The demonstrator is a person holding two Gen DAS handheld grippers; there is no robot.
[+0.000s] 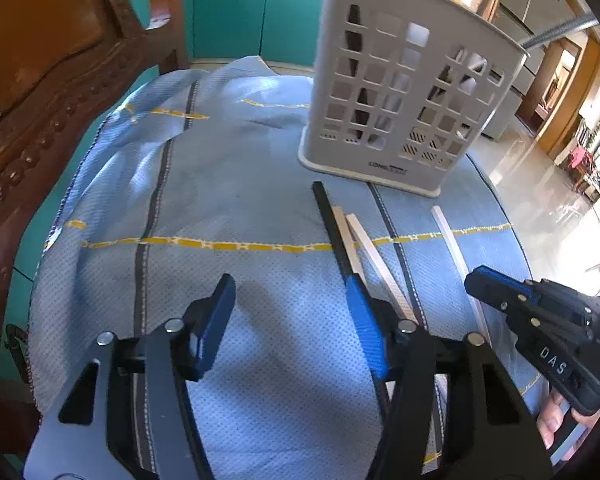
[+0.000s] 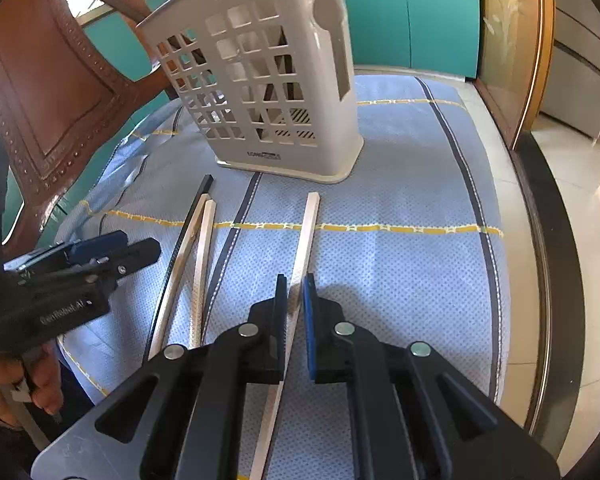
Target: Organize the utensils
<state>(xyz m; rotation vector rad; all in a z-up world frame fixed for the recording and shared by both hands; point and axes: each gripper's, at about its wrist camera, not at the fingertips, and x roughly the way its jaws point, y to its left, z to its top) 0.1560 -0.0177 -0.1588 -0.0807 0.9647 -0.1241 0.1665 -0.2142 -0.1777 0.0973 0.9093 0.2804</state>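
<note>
On the left, the left hand-held gripper [image 1: 296, 312] hovers low over the blue cloth [image 1: 228, 200] that covers the surface, its jaws apart and nothing between them. Its right finger sits just beside the black chopstick [image 1: 332, 224], which lies next to two pale chopsticks [image 1: 366, 248]; all three are still loose on the cloth. Behind them stands the grey slotted utensil holder [image 1: 404, 92], upright and near their far tips, with a few dark sticks already visible through its slots.

Further right, a single pale chopstick [image 2: 306, 240] lies apart from the other three. The right hand-held gripper [image 2: 296, 292] has its jaws drawn in narrow around the near part of this one, the pads against its sides, so it appears gripped.

The step in hand looks like the pickup of that lone chopstick. Next, the right hand would need to lift it clear of the cloth, tip it upright, and lower it into the top of the holder without nudging the holder over.
</note>
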